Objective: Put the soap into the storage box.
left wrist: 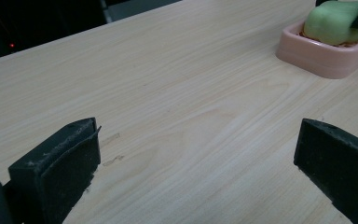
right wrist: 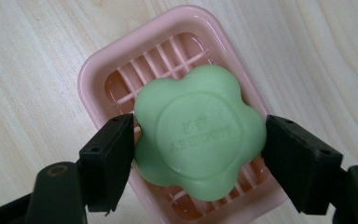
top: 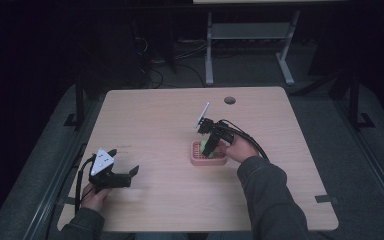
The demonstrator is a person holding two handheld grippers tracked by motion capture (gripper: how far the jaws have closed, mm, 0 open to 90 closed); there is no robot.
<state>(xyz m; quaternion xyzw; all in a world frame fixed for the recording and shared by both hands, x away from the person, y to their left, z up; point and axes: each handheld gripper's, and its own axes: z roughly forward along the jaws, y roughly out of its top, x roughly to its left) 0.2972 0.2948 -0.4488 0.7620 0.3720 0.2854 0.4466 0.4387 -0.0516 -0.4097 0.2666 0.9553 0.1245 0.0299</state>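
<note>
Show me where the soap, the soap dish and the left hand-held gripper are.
soap (right wrist: pixel 198 130), right gripper view, its stamped top face.
soap dish (right wrist: pixel 93 74), right gripper view, its pink rim.
left hand-held gripper (left wrist: pixel 200 175), left gripper view, midway between its fingertips.

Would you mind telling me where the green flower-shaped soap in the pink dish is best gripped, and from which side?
Grip the green soap from above, across its scalloped edge, as the right gripper does now: a jaw on each opposite side. Its flat stamped face lies upward over the pink dish, whose raised rim blocks a low sideways approach.
</note>
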